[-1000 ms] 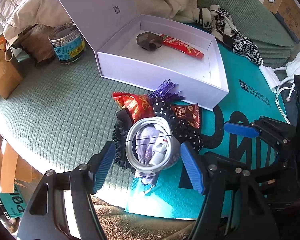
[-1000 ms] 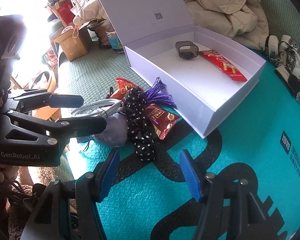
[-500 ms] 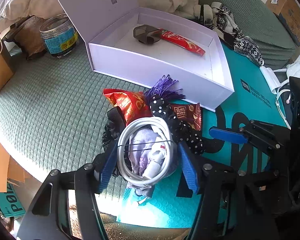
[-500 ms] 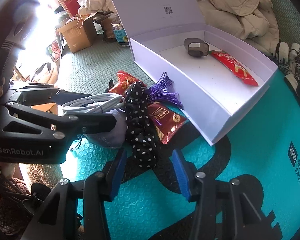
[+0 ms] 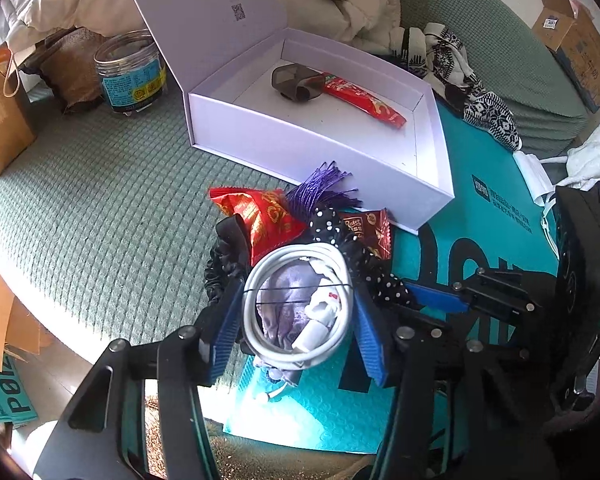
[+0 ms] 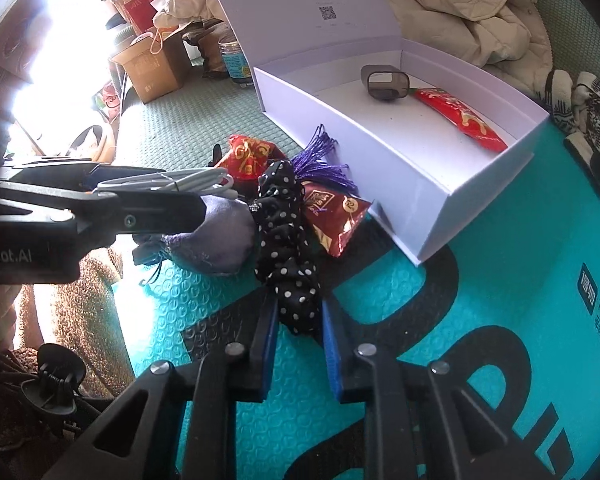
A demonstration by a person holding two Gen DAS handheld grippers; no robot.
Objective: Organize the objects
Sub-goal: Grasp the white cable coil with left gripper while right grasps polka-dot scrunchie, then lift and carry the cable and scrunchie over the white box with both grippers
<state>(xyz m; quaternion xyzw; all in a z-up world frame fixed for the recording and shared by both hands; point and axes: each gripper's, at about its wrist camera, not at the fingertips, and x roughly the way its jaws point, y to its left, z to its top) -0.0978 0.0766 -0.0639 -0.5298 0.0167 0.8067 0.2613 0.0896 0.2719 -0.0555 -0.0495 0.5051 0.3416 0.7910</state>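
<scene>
The right gripper (image 6: pixel 298 322) had its jaws pinched on the near end of the polka-dot scrunchie (image 6: pixel 286 248), having just closed from wide apart a second earlier; the fabric between the pads hid how tightly they met. The left gripper (image 5: pixel 296 316) straddled the coiled white cable (image 5: pixel 296 312), its jaws just narrowed until the blue pads sat against the coil's sides. The cable covered most of the purple pouch (image 6: pixel 220 240) beneath it, and the black scrunchie (image 5: pixel 224 264) was half hidden behind the left finger. Just beyond, the red snack packet (image 5: pixel 260 216), the purple tassel (image 5: pixel 320 192) and the dark red wrapper (image 6: pixel 336 216) were bunched against the white box (image 5: pixel 312 152), which lay partly on the teal mat (image 6: pixel 500 300). Inside the box lay a dark case (image 5: pixel 294 82) and a red sachet (image 5: pixel 364 98), with bare floor around them. The jar (image 5: pixel 130 72) stood well apart at the far left.
</scene>
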